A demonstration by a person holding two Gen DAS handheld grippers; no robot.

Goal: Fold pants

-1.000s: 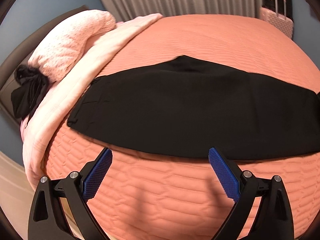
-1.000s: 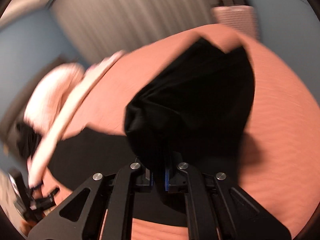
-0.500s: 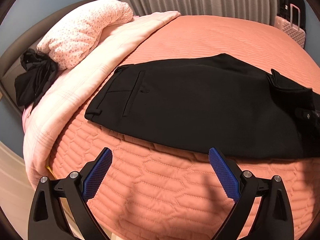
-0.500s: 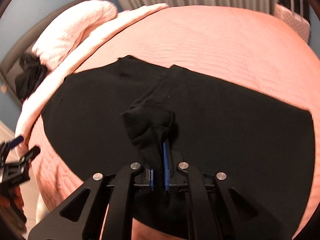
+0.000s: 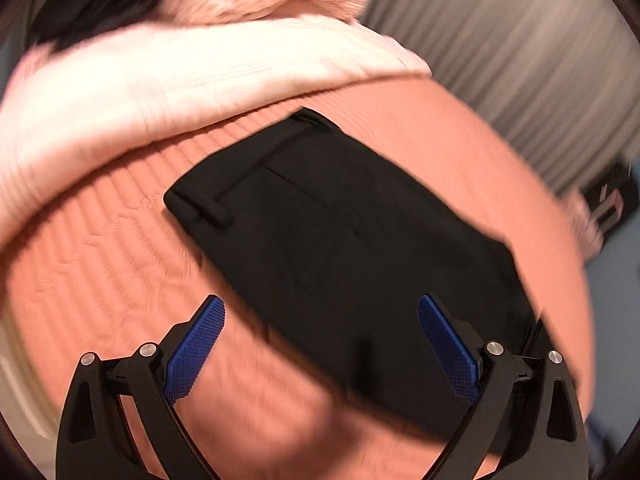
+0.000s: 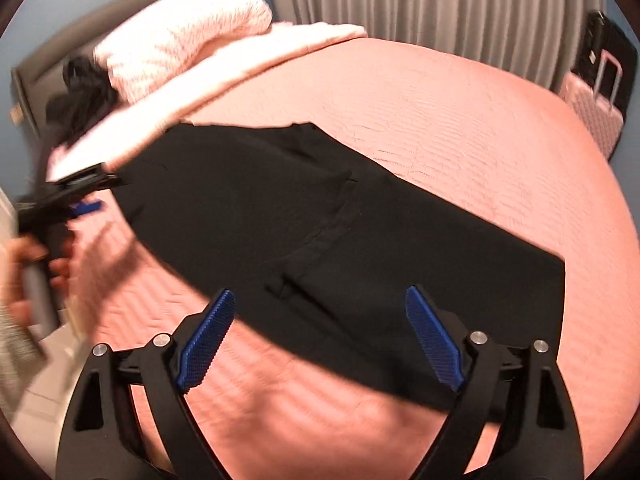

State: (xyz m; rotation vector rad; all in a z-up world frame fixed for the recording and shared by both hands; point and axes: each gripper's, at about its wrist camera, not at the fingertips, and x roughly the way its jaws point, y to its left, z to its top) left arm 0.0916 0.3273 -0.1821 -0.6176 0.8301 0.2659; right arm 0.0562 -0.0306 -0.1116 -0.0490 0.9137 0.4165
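A salmon quilted bedspread (image 6: 460, 128) fills the scene; pale pink blanket (image 6: 224, 64) far left, pink suitcase (image 6: 596, 116) (blurred) far right.

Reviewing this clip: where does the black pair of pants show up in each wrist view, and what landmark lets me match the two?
Left wrist: the black pants run diagonally from upper centre to lower right, waistband end farthest from the camera.
Right wrist: they cross the middle of the picture from centre left to lower right.
Shared landmark: the pale pink blanket bunched beyond the waistband end.
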